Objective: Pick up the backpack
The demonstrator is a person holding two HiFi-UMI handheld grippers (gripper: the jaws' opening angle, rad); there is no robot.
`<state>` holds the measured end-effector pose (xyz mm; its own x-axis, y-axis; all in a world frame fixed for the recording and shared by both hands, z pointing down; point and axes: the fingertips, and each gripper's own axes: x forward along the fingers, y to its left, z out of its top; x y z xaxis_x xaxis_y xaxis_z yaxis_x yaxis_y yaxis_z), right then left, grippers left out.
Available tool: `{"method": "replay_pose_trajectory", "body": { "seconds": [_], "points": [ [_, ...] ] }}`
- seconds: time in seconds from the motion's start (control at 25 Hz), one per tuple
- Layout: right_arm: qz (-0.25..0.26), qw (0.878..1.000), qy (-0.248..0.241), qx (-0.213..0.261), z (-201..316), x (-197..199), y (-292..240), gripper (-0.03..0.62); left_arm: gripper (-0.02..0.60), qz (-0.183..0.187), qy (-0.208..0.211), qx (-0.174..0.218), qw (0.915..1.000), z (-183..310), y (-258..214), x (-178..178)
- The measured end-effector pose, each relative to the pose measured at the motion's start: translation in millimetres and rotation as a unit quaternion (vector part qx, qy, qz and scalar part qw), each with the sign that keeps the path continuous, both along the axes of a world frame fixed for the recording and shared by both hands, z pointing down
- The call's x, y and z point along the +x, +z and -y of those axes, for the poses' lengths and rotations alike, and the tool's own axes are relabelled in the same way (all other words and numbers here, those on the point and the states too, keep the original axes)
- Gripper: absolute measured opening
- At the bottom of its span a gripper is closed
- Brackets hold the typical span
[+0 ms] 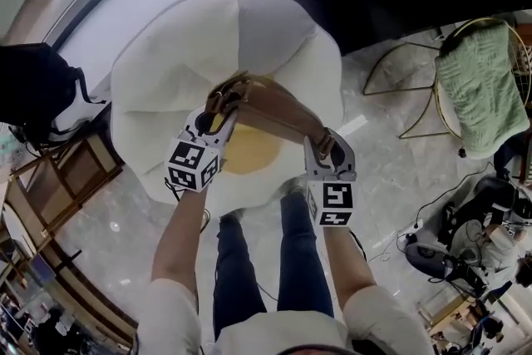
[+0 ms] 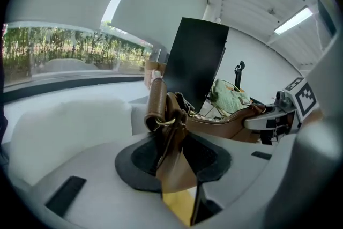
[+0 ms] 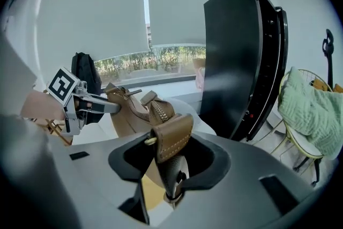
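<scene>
the left hand-held gripper (image 2: 174, 166) is clamping its jaws on a brown strap (image 2: 157, 102) with a gold ring, at one end of the backpack (image 1: 270, 108). the right hand-held gripper (image 3: 169, 166) is pinching a stitched leather tab (image 3: 172, 137) at the backpack's other end, and its jaws are pressing on it from both sides. in the head view the left hand-held gripper (image 1: 218, 108) and the right hand-held gripper (image 1: 324, 147) are standing apart, and the tan backpack is hanging stretched between them with its zipper (image 3: 159, 111) facing up. it is hovering over a big white egg-shaped cushion (image 1: 166, 79), right above the yellow centre (image 1: 249, 154). the cushion is sitting on a pale marbled floor (image 1: 391, 170). a tall black panel (image 3: 236, 51) is standing just behind it, and a wire chair draped in green cloth (image 1: 482, 87) is sitting off to the right.
</scene>
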<state>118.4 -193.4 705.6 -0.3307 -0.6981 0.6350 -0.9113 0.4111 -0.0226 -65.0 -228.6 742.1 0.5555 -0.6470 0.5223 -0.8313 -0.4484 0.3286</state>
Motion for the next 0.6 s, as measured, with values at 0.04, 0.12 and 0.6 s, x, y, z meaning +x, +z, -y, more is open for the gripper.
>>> {"method": "replay_pose_trajectory", "body": {
  "seconds": [0.04, 0.12, 0.6],
  "points": [
    [0.002, 1.000, 0.000, 0.003, -1, 0, -10, 0.173, 0.139, 0.002, -0.002, 0.003, 1.0000, -1, -10, -1],
    [0.004, 1.000, 0.000, 0.008, -3, 1, -29, 0.173, 0.140, 0.003, -0.005, 0.006, 1.0000, -4, -30, 0],
    [0.015, 0.999, -0.006, 0.044, -18, 12, -142, 0.173, 0.139, 0.007, -0.034, 0.024, 0.9991, -31, -145, 9]
  ]
}}
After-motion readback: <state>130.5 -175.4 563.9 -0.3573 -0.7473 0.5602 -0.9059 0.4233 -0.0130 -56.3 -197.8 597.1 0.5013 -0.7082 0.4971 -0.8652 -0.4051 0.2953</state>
